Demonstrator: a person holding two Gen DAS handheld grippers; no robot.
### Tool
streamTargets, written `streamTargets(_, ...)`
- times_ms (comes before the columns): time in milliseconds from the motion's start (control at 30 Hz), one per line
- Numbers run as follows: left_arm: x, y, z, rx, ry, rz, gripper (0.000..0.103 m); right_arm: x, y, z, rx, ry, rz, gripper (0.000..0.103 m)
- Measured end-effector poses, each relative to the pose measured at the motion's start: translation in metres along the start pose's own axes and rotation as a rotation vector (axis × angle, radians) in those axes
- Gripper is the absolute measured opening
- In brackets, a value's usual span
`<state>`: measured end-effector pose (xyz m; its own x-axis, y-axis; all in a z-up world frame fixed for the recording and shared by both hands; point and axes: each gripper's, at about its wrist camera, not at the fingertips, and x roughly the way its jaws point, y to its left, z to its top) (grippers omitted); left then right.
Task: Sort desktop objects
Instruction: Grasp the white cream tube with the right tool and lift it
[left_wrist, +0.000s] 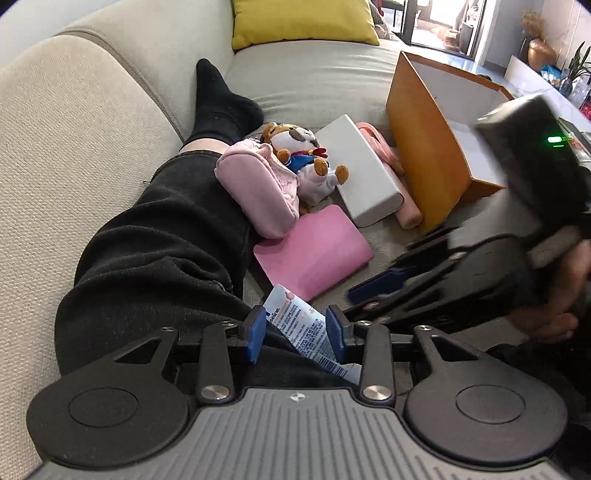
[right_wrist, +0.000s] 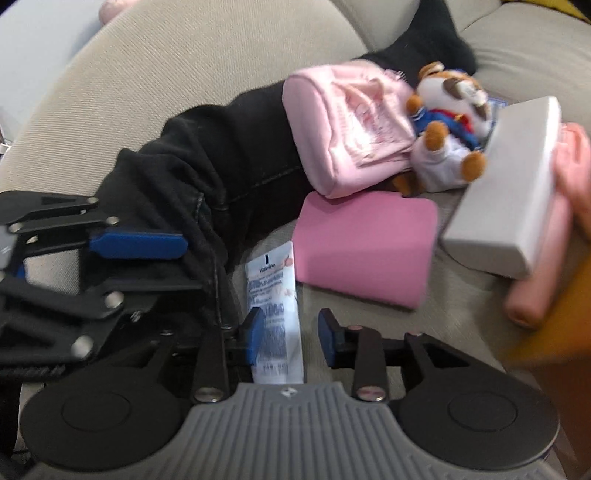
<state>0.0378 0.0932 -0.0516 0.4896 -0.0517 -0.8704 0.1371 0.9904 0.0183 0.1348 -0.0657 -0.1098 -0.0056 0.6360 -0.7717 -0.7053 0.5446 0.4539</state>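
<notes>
A white and blue Vaseline tube (left_wrist: 306, 328) lies on the sofa beside a black-trousered leg. My left gripper (left_wrist: 295, 334) is open with its blue pads either side of the tube. My right gripper (right_wrist: 290, 336) is open too, over the same tube (right_wrist: 275, 314), which lies nearer its left pad. Beyond lie a pink pad (left_wrist: 314, 251), a pink pouch (left_wrist: 255, 192), a plush dog (left_wrist: 303, 155), a white box (left_wrist: 358, 173) and a pink roll (left_wrist: 402, 206). The right gripper's blurred body (left_wrist: 480, 258) shows in the left wrist view.
An open orange cardboard box (left_wrist: 424, 147) stands at the right on the beige sofa (left_wrist: 314, 77). A person's leg in black trousers and sock (left_wrist: 166, 240) lies along the left. A yellow cushion (left_wrist: 303, 22) rests at the back.
</notes>
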Motion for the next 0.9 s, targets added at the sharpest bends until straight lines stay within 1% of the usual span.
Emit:
streamTargets(133,0.002,0.007,0.002,0.005,0.008,-0.029,0.041,0.019,-0.004,0.01,0.016,0.035,0.01,0.036)
streamTargets(267,0.005,0.014,0.004,-0.001,0.016,-0.038,0.032,0.035,-0.009,0.014,0.053,0.069,0.068,0.035)
streamTargets(300,0.006,0.016,0.004,-0.004,0.017,-0.041,0.031,0.037,-0.009,0.014,0.061,0.073,0.082,0.032)
streamTargets(367,0.006,0.02,0.004,-0.015,0.015,-0.059,0.03,0.04,-0.009,0.013,0.069,0.079,0.104,0.023)
streamTargets(433,0.006,0.022,0.005,-0.021,0.013,-0.071,0.03,0.035,-0.005,0.011,0.056,0.079,0.102,0.021)
streamTargets(500,0.005,0.021,0.005,-0.015,0.007,-0.072,0.03,0.023,0.002,0.006,0.02,0.07,0.078,0.018)
streamTargets(633,0.004,0.016,0.005,0.014,-0.008,-0.061,0.03,-0.015,0.014,-0.008,-0.021,0.035,0.045,0.016)
streamTargets(833,0.002,0.0,0.007,0.089,-0.031,-0.051,0.03,-0.078,0.032,-0.035,-0.121,-0.074,-0.137,0.015)
streamTargets(900,0.006,-0.009,0.007,0.123,-0.036,-0.043,0.03,-0.09,0.03,-0.037,-0.151,-0.111,-0.203,0.016)
